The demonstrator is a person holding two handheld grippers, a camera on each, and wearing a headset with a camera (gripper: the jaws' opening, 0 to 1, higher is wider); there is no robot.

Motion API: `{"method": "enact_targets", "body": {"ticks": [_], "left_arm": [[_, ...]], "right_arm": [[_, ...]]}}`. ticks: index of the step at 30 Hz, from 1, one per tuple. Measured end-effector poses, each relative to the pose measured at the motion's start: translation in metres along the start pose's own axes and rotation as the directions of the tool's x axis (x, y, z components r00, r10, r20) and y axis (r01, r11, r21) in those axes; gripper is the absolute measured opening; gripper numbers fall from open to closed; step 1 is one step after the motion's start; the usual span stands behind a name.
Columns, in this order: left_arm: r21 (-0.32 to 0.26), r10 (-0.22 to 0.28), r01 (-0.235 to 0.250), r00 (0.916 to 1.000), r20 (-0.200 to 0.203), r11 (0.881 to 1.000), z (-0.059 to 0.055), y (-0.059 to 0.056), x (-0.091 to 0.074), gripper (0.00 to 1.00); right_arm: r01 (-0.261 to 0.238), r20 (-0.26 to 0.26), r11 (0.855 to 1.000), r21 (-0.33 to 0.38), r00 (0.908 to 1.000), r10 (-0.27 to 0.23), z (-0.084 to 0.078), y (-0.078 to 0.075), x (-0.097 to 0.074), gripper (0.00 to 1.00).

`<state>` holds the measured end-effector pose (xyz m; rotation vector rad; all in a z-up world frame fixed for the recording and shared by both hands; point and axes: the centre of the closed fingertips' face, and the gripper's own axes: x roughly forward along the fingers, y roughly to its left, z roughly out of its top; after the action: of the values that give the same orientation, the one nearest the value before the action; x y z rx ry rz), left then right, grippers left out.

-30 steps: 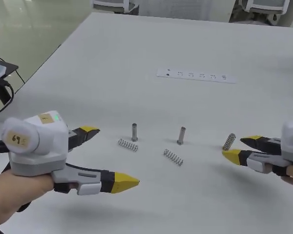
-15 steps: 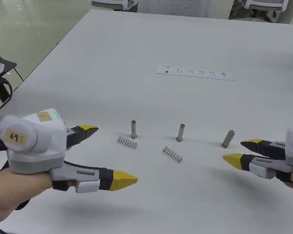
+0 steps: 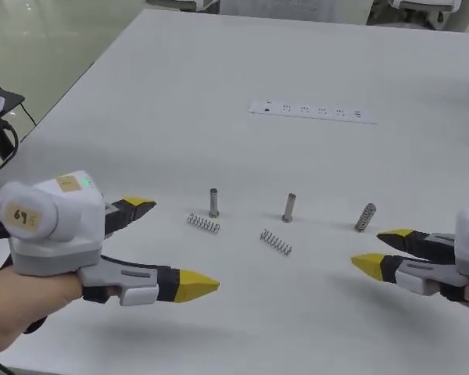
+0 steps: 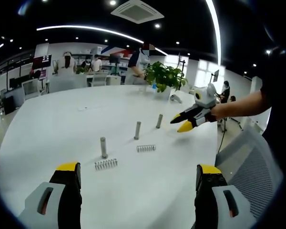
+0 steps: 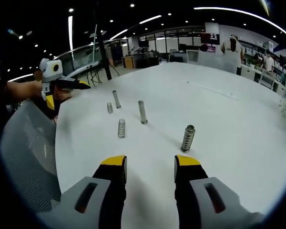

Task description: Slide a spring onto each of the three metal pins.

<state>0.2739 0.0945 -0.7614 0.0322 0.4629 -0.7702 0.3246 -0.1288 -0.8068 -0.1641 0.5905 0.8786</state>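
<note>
Silver spring sits on the right pin and my open right claw has backed away, so I think two are left: left spring and middle spring lie loose on the tabletop, my left claw open too.

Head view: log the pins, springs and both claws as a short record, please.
left pin: upright, bare
middle pin: upright, bare
right pin: upright, right spring around it
left spring: flat on table, beside left pin
middle spring: flat on table, near middle pin
left claw: open, empty
right claw: open, empty
to do: two pins
</note>
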Motion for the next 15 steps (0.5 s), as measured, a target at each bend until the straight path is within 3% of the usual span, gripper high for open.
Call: {"method": "enact_targets", "body": {"ticks": [6,15], "left_arm": [[-0.001,-0.004,0.004,1.0000,-0.004,1.000,-0.002,-0.001,0.000,0.98],[-0.004,-0.005,0.005,1.0000,-0.007,1.000,-0.004,-0.001,0.001,0.98]], "right_arm": [[-0.007,0.002,1.000,0.008,1.0000,0.007,0.000,0.005,0.003,0.37],[-0.045,0.006,0.999,0.002,0.9989,0.045,0.003,0.024,0.019,0.35]]}}
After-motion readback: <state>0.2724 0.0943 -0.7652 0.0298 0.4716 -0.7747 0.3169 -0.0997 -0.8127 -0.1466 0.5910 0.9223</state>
